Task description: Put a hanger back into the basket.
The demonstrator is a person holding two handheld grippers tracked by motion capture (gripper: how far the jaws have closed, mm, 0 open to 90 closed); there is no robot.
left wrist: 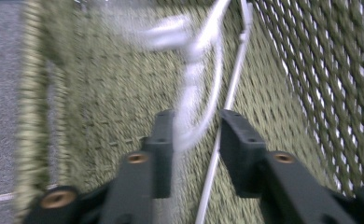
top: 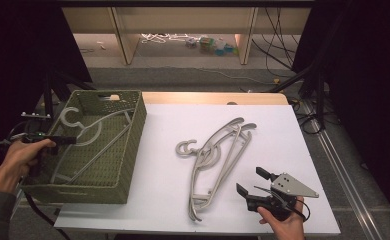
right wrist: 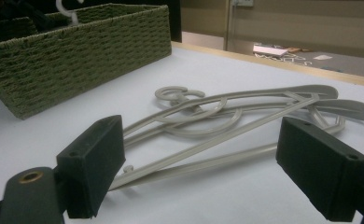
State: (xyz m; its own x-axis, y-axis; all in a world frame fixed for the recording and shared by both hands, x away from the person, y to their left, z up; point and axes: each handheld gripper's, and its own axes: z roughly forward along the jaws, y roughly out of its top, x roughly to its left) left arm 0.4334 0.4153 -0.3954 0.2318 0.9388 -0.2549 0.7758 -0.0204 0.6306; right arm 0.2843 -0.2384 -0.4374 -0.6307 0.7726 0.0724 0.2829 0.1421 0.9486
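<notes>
We find the left gripper [top: 65, 140] held over the near-left edge of the green woven basket [top: 133, 145], which stands on the left part of the white table [top: 283, 150]; a grey hanger [top: 90, 137] lies inside the basket, its hook toward the far-left corner. In the left gripper view the jaws stand a little apart with the hanger's pale neck [left wrist: 189, 107] passing between them; the picture is blurred, yet we see a gap at the right jaw, so we record the grip as released, the hanger between the jaws but not clamped. The right gripper [top: 255, 182] rests at the near-right part of the table, jaws wide apart and holding nothing; just beyond them lie two more hangers [top: 218, 155], stacked crosswise on the table's middle, hooks pointing toward the basket, apart from the jaws.
</notes>
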